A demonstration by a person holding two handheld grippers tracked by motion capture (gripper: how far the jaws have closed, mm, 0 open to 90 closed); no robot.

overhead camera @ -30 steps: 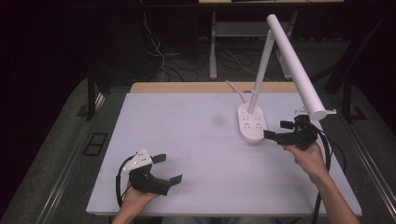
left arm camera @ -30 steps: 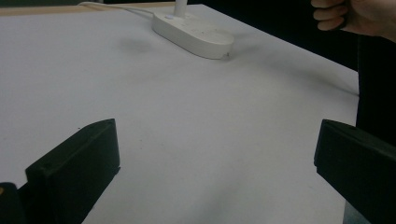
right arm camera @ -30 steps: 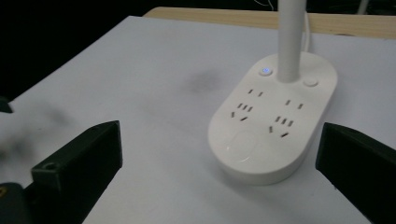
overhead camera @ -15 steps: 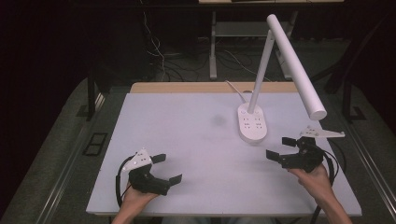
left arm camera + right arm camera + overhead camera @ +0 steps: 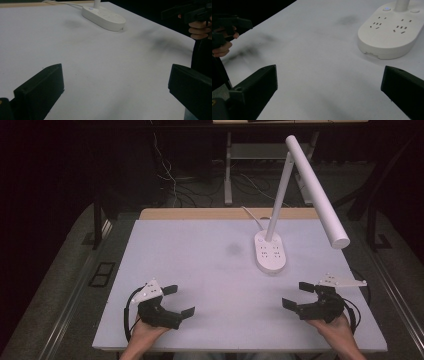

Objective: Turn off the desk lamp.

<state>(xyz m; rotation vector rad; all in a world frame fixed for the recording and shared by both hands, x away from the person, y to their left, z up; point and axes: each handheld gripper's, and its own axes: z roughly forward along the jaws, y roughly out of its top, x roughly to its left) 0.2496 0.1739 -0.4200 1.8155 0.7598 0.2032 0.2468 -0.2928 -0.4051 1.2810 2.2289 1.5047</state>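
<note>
Sitting at eleven o'clock from the right gripper (image 5: 299, 296), the desk lamp's base (image 5: 270, 252) lies nearer it than the left gripper (image 5: 178, 300); both grippers' fingers gape wide, empty.

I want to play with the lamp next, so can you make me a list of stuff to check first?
1. Left gripper open, nothing in it: ok.
2. Right gripper open, nothing in it: ok.
3. Lamp standing upright on its base: ok.
4. Table bare between grippers and lamp: ok.
5. Lamp switched on: cannot tell.
6. Cord plugged in: cannot tell, it runs off the back edge.
</note>
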